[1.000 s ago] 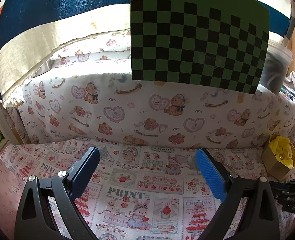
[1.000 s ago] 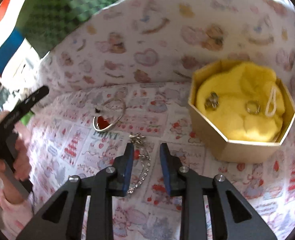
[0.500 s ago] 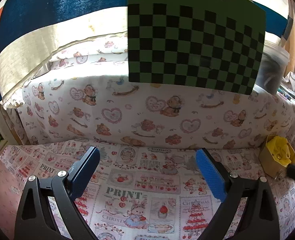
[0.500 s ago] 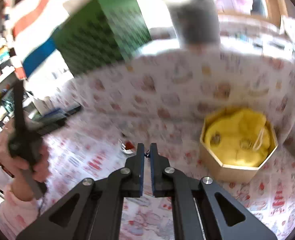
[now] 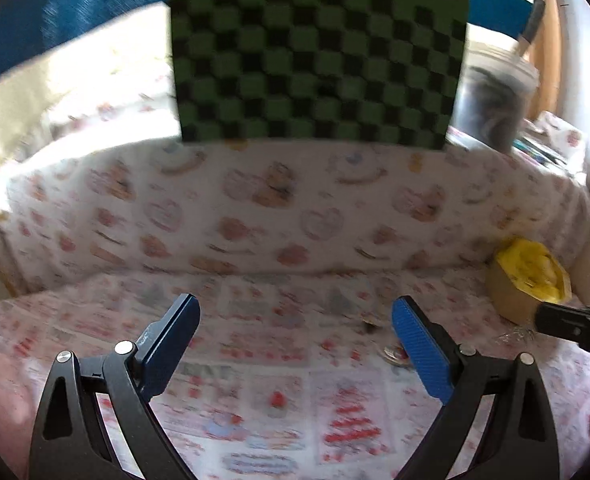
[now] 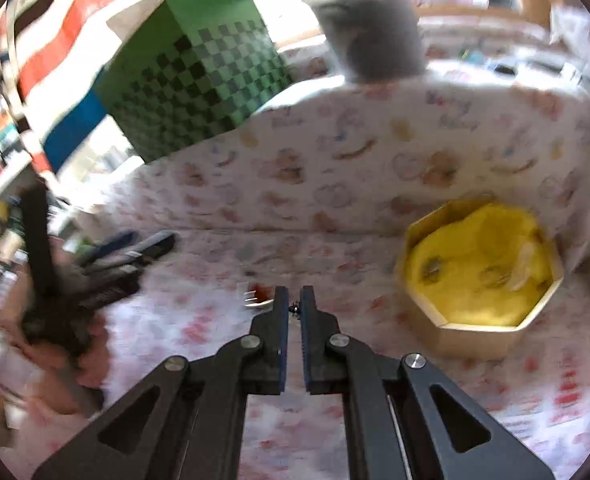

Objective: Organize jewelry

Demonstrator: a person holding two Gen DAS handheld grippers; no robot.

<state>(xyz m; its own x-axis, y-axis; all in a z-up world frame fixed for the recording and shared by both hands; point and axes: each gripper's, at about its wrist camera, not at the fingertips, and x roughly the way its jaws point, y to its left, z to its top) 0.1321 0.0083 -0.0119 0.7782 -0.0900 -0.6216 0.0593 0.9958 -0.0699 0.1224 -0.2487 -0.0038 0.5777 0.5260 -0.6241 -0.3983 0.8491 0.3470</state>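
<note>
Since the earlier frame our right gripper (image 6: 294,300) shut on the chain (image 6: 293,309) and lifted; it may slip before reaching the yellow-lined box (image 6: 481,332). Our left gripper (image 5: 293,322) is closing slightly, empty.

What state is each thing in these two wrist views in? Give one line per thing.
left hand-held gripper: empty, jaws wide but closing
right hand-held gripper: shut on a chain, a small dark bit showing between the pads
chain: dangling from the right hand-held gripper
octagonal box: lidless, yellow-lined, holding small rings
ring: lying on the printed cloth
</note>
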